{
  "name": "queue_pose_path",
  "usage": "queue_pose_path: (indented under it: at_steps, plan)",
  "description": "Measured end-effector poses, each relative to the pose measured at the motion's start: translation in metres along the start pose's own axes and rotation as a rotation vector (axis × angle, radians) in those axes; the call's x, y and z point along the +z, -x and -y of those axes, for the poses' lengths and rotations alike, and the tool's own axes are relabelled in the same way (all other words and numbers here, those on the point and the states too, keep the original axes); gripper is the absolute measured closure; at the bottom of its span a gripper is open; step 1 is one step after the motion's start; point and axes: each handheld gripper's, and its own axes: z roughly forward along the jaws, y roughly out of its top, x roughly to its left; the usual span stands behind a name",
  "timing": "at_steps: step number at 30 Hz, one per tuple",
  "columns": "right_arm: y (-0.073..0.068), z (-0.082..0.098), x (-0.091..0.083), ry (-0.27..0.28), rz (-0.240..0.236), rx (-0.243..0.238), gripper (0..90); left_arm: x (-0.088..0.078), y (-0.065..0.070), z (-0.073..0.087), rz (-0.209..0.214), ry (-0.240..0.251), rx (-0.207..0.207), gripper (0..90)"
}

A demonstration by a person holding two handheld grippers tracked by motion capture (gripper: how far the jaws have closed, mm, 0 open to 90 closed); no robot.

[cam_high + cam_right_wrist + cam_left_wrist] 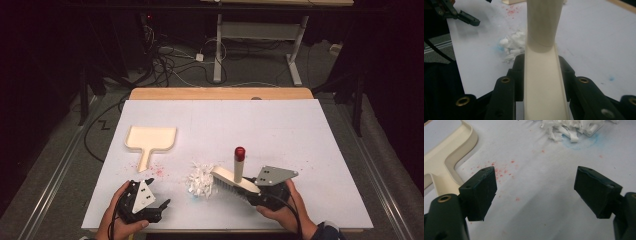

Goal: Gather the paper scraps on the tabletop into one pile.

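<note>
Near the front edge of the bench (300, 130), right of centre, the right gripper (252, 192) is clamping the cream brush (235, 180) by its back, jaws pinched tight on both long sides of it in the right gripper view. Holding it that way is keeping the bristles down on the white surface and the red-capped handle (239, 162) standing up clear of the hand. The brush head is sitting just beside the pile of white paper shreds (200, 182), on its right, so a leftward stroke looks like the intent.

Left gripper (161, 206) is hovering at the front-left, jaws standing wide with nothing between them, probably waiting to grab the dustpan (150, 138). The dustpan is lying flat, well left of the pile, handle pointing toward the front edge, so easy to pick up from the person's side. Red specks (159, 170) are scattered between its handle and the shreds. A faint blue stain (581, 143) is showing under the pile's edge.
</note>
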Motion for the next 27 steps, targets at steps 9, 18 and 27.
queue_pose_path:
  at_steps: [9, 18, 27]
  plan:
    - [0.015, 0.005, -0.037, 0.036, 0.037, 0.006, 68.2, 0.001, 0.001, -0.002, -0.003, 0.0, 0.004, 17.4]
    - [0.017, 0.015, -0.06, -0.031, 0.022, 0.004, 68.3, 0.0, 0.0, -0.001, 0.0, 0.002, 0.001, 17.4]
    - [0.01, 0.026, -0.04, -0.112, -0.012, -0.006, 68.4, 0.001, 0.001, -0.002, 0.005, 0.001, 0.012, 17.4]
